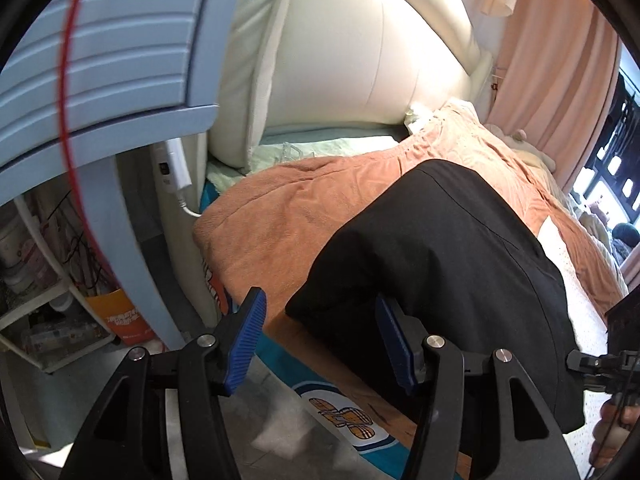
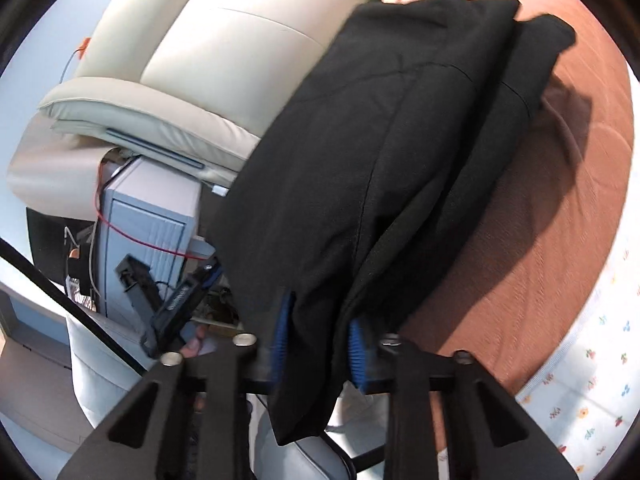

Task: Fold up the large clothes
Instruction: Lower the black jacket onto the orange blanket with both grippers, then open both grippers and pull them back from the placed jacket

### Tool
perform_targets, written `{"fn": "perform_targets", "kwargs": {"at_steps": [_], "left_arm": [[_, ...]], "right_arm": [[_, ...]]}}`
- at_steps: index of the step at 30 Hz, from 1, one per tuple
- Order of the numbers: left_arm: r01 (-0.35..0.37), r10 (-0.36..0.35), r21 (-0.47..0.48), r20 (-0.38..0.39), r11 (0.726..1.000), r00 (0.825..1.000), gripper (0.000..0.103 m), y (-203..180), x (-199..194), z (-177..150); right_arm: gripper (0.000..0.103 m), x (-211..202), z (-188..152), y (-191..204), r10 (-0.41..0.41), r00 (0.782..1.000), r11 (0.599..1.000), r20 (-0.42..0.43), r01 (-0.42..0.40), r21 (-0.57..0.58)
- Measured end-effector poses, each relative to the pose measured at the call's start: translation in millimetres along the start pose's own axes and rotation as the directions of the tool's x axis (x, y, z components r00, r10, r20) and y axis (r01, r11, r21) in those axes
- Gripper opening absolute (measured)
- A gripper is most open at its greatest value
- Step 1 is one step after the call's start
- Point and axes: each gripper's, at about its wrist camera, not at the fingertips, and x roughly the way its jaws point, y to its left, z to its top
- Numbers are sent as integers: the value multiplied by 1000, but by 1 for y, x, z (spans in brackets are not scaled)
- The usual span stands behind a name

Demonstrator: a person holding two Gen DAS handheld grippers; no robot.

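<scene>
Nearest in the right wrist view, the right gripper (image 2: 320, 350) is clamped on a bunched hem of the black garment (image 2: 380, 140), its blue pads (image 2: 280, 344) half buried in the cloth. A loose tail hangs below the jaws, over the bed's edge. From there the garment runs away from the camera in two stacked layers across the orange blanket (image 2: 540, 220), with the cream padded headboard (image 2: 224, 40) beyond.

In the left wrist view the left gripper (image 1: 320, 344) stands apart with nothing pinched: one blue pad sits clear over the blanket's edge, while the other is just at the garment's near corner. Whether that pad touches the cloth I cannot tell. Farther off lie the pale green sheet (image 1: 320, 146) and the pink curtain (image 1: 560, 80).

The fabric looks like soft, fairly heavy woven stuff: it drapes and sags instead of holding shape, and its layers will likely slide on each other. I judge the best hold is at a corner or along a seam, pinching all layers together, one claw at each end of the same edge
</scene>
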Motion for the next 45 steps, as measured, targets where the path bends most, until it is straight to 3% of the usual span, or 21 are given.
{"fn": "perform_targets", "kwargs": {"at_steps": [7,11,15,22,25,26,27,28,30,34,39,42,45], "left_arm": [[12,-10,-71,22,997,1000,57,10,9,5],[-21,26,-129,32,991,999,57,16,1,-1],[7,3,-176,57,984,998,57,19,-21,-14],[43,-31,-97,123,994,992,57,-16,-56,-13],[54,-48,-40,143,998,989,57,-38,-64,-6],[55,-51,-21,141,998,989,57,-45,-63,-3],[54,-54,-1,135,999,989,57,-52,-61,-1],[54,-55,14,129,998,990,57,-58,-59,1],[57,-61,46,107,997,992,57,-71,-51,4],[38,-44,105,59,994,997,57,-95,-27,3],[-27,30,165,-16,986,999,57,-111,2,-9],[-55,65,173,-49,983,997,57,-112,12,-16],[-67,77,183,-49,981,996,57,-115,11,-19]], "right_arm": [[12,5,5,18,69,998,998,7,-69,-15],[11,26,-6,14,35,999,999,-26,-36,-35],[11,38,-15,5,-11,999,999,-34,9,-35],[17,23,-14,12,-26,1000,998,-6,26,-64],[20,4,-7,21,-88,992,991,87,96,-93],[22,-1,-6,23,-115,986,987,117,127,-97],[33,-8,-2,21,-138,979,984,150,153,-89],[53,-12,2,19,-151,974,983,170,167,-81],[69,-16,13,18,-200,957,971,210,222,-88],[69,4,32,23,-303,923,926,239,344,-155],[69,41,54,14,-473,842,827,258,526,-200],[69,50,64,-3,-545,795,788,266,594,-162],[69,44,70,-23,-581,772,779,259,620,-98]]}}
